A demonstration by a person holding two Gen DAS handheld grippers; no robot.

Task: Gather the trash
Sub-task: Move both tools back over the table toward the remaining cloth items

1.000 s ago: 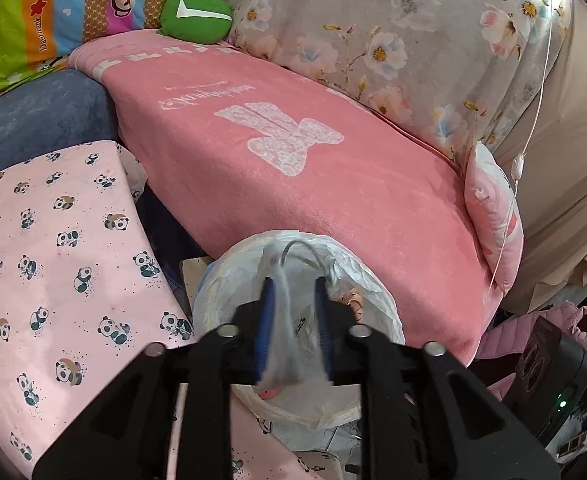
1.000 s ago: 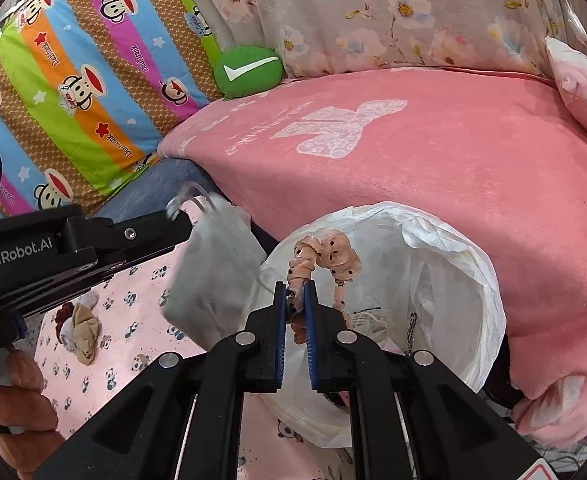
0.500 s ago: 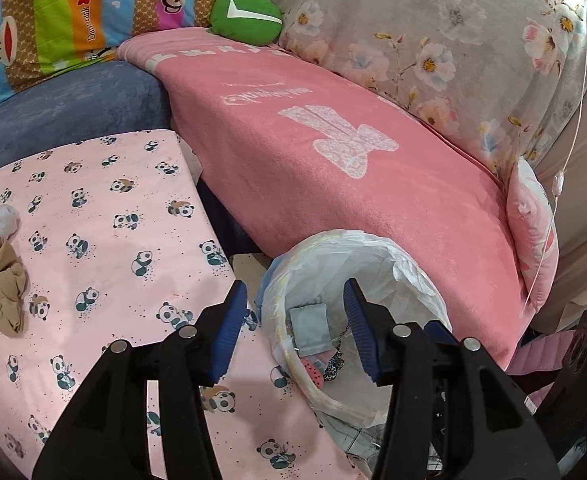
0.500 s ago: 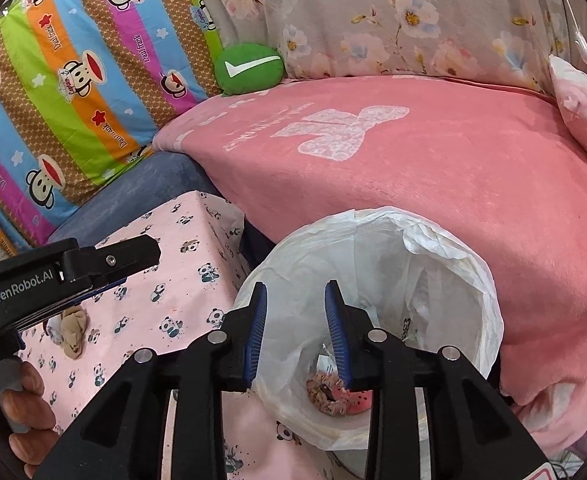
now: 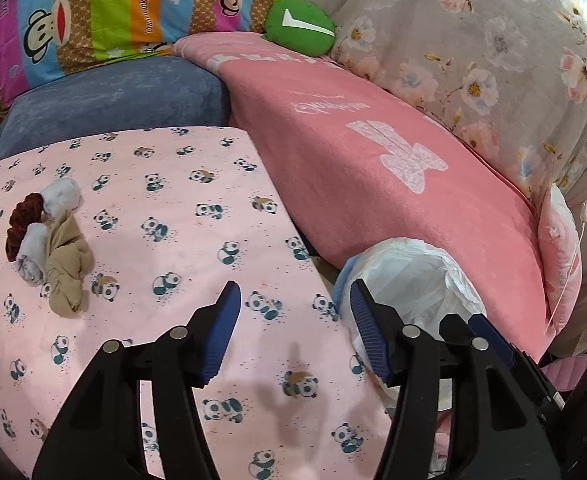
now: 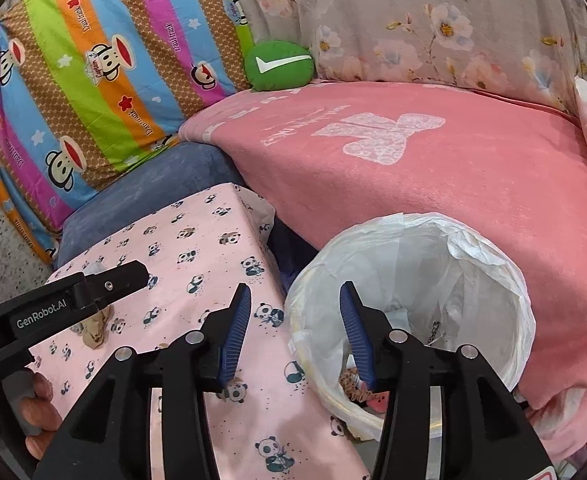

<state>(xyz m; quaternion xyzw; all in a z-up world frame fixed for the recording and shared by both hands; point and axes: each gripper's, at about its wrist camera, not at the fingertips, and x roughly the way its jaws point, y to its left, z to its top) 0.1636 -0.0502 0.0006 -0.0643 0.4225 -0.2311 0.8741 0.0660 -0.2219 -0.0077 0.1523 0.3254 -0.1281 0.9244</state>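
Currently both tools are empty. The left gripper [image 5: 291, 304] hovers over the panda-print table [image 5: 181, 216] with its fingers spread wide; the right gripper [image 6: 293, 308] hangs at the table's right edge, fingers likewise spread, one over the cloth and one over the trash bin [image 6: 489, 264].

Task items: a small pile lies at the far left of the table, consisting of a tan knotted stocking [image 5: 67, 268], a dark red scrunchie [image 5: 19, 222] and two pale grey wads [image 5: 59, 196]. The items touch one another. The lined bin stands on the floor between the table and the pink-covered sofa [image 5: 373, 184], just beside the table.

Step in hand, as judged: travel from the bin toward the remaining pile. The next move calls for carrying the left gripper far-left, lowering it over one item, and closing on that item alone.

Limits of view: in the right wrist view, the left tool hides most of the pile. Bin contents are partly hidden by the right fingers; a speckled scrunchie-like item [image 6: 351, 384] is discernible, the rest unclear.
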